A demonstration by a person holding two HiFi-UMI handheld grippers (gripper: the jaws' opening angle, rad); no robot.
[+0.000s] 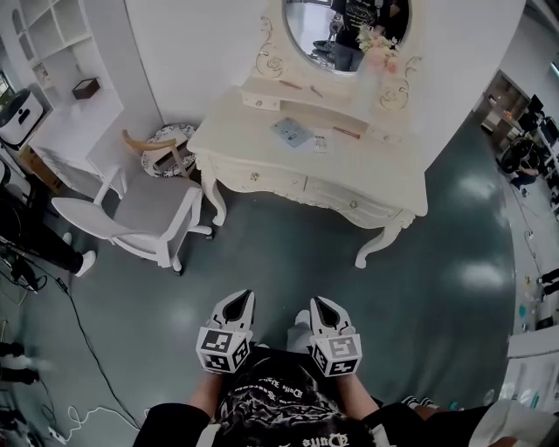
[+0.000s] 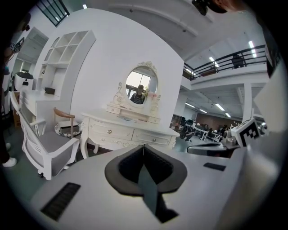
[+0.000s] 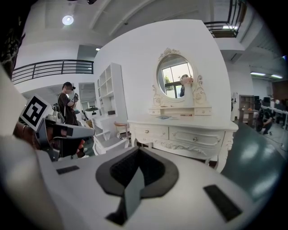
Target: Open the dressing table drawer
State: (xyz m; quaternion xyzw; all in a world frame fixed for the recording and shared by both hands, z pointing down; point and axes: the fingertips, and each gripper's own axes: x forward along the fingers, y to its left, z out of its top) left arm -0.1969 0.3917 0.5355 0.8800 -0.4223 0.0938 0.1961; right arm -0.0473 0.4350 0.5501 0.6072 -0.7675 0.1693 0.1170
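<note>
Writing: white gothic lettering on the person's black shirt, too stylised to read reliably. Each marker cube carries black-and-white square code patterns, no text. The blue booklet on the table is too small to read.

Pose: left gripper and right gripper are held side by side, low in front of the torso. Both point forward at the dressing table, tilted slightly down, forearms roughly parallel.

Fingers: in the left gripper view the left gripper's fingers are pressed together with nothing between them. The right gripper view shows the same for the right gripper: fingers together, empty.

Task item: the dressing table stands against the white wall, oval mirror on top. It has two front drawers side by side under the top: left drawer and right drawer. Both sit flush in the frame, each with one round knob. Both grippers are well apart from them, with dark green floor between.

A white chair with a grey seat stands just left of the table.
</note>
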